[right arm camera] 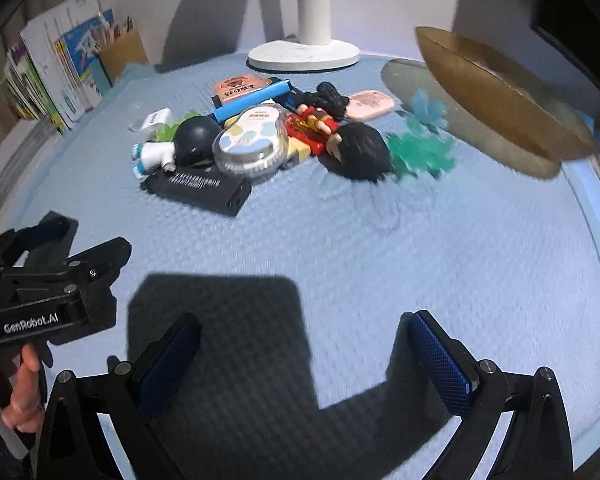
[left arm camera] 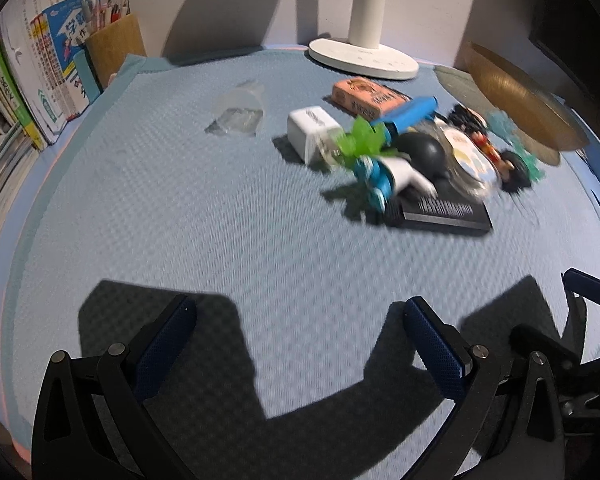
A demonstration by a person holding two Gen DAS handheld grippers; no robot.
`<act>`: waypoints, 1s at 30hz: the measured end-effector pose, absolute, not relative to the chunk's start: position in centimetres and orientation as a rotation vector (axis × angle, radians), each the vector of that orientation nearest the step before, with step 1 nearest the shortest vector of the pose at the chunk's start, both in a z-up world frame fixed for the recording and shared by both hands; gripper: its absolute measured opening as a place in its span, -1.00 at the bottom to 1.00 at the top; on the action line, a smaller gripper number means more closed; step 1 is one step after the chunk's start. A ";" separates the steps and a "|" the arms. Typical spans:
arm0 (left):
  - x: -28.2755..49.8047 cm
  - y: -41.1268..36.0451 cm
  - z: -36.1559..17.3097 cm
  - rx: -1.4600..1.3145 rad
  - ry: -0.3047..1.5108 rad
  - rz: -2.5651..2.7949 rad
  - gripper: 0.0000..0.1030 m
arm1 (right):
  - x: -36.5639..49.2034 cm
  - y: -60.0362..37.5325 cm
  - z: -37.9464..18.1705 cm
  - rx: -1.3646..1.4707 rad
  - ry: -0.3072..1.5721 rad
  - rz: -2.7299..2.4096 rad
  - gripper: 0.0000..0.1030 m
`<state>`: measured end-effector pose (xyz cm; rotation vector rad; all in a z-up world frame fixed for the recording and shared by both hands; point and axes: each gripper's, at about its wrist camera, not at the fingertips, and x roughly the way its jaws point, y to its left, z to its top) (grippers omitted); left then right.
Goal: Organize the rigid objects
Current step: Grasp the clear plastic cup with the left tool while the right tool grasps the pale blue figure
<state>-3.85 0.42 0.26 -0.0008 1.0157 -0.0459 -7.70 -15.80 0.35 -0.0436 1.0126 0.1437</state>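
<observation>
Nothing looks sorted yet. The rigid things lie in one loose pile toward the far edge of the surface point(right arm camera: 340, 264), in front of the lamp base point(right arm camera: 303, 54): a black box point(right arm camera: 198, 190) nearest the middle, a clear oval case point(right arm camera: 252, 144) leaning on it, a black dome point(right arm camera: 196, 140), a white charger point(left arm camera: 311, 132), a blue tube point(right arm camera: 252, 100), an orange box point(right arm camera: 236, 85), a pink case point(right arm camera: 370, 105), a doll point(right arm camera: 346, 142) and some green point(left arm camera: 360, 138) and teal point(right arm camera: 420, 152) plastic bits.

The gold bowl point(right arm camera: 496, 92) at the far right corner appears empty as far as its tilt shows; it is probably where the things should go, though that is a guess.

Both tools hang over the near edge, well apart from the pile. The left hand-held gripper point(left arm camera: 300, 344) has its fingers spread wide and carries nothing; the right hand-held gripper point(right arm camera: 306, 356) likewise. So the whole job seems left to do, starting with a first pick.
</observation>
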 end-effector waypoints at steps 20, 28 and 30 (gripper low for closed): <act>-1.9 6.2 11.4 -0.036 0.760 -0.106 0.99 | -8.8 -20.1 10.7 -0.096 0.629 0.006 1.00; 2.6 5.8 9.4 -0.017 0.788 -0.143 0.99 | -4.9 -22.0 8.6 -0.059 0.733 -0.002 0.79; 3.7 6.0 8.5 -0.014 0.808 -0.151 0.99 | -3.4 -23.1 8.4 -0.017 0.763 -0.002 0.67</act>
